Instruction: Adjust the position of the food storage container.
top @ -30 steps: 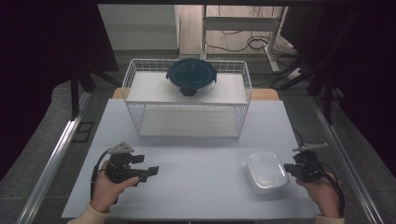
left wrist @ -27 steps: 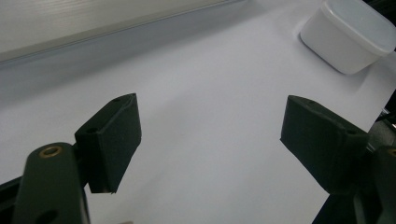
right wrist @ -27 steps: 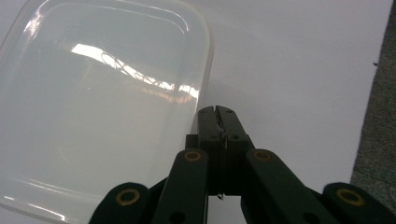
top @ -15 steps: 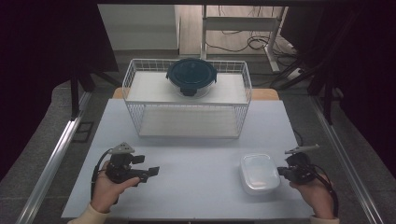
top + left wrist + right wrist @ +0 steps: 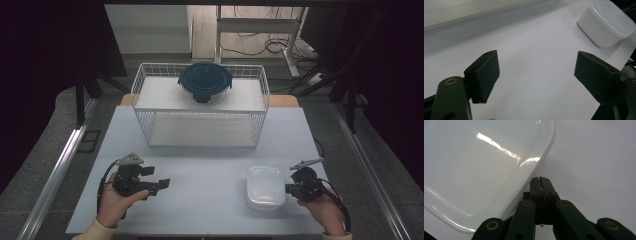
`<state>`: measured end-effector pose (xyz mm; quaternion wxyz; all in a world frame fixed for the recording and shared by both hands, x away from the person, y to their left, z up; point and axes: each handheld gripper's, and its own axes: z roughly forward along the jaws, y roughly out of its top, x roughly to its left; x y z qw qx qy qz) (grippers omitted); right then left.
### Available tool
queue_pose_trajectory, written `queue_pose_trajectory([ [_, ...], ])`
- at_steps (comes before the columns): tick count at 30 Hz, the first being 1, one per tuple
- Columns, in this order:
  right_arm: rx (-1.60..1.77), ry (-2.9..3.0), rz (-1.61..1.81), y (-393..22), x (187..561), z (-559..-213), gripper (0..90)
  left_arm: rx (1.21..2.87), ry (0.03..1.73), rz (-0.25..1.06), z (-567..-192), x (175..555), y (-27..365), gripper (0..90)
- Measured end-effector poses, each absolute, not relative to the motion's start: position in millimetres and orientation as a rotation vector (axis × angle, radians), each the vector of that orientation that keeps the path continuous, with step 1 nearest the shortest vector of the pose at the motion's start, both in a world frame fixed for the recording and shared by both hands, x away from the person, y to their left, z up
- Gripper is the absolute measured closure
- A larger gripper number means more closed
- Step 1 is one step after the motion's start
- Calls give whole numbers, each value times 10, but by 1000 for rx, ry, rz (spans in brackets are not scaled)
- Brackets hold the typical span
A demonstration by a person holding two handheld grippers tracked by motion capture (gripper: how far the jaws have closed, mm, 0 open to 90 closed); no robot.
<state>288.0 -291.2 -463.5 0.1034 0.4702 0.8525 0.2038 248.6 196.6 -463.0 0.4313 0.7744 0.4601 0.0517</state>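
While the left gripper (image 5: 161, 185) is sitting in the person's left hand (image 5: 114, 204) near the table's front edge in the high view, its jaws are standing wide apart with nothing between them. Far off to its right, the right gripper (image 5: 286, 188) is resting with its closed jaw tips against the right side of the white lidded container (image 5: 265, 186), held by the right hand (image 5: 325, 210). Well ahead of both grippers, a white wire rack (image 5: 200, 112) is standing at the back of the white table (image 5: 210, 165), carrying a dark round lidded bowl (image 5: 205, 81) on its upper shelf.

Left gripper view: the left gripper (image 5: 536, 72) is pointing across bare table (image 5: 529, 50), jaws gaping and empty. The white lidded container (image 5: 607, 23) is lying well beyond the right jaw, up and to the side, apart from it.

Right gripper view: the right gripper (image 5: 540, 181) is showing its two jaws pressed together, nothing pinched between them. The white lidded container (image 5: 481, 167) is lying immediately left of the tips, its rounded lid rim touching or just short of them; which, I cannot tell. Bare table (image 5: 599, 157) is stretching away to the right of the jaws.
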Motion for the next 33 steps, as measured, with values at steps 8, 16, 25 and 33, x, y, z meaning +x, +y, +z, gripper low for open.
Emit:
queue_pose_trajectory([
  [8, 1349, 2530, 638, -2760, 2878, -4640, 895, 1937, 1146, 122, -4646, 2491, 1944, 195],
  [16, 1298, 2539, 669, -2542, 2902, -4649, 896, 1944, 1146, 120, -4662, 2500, 1936, 195],
  [25, 1221, 2582, 678, -2217, 2947, -4705, 895, 1938, 1149, 115, -4662, 2502, 1947, 195],
  [33, 1150, 2617, 689, -1938, 2961, -4721, 896, 1941, 1151, 110, -4675, 2511, 1949, 195],
])
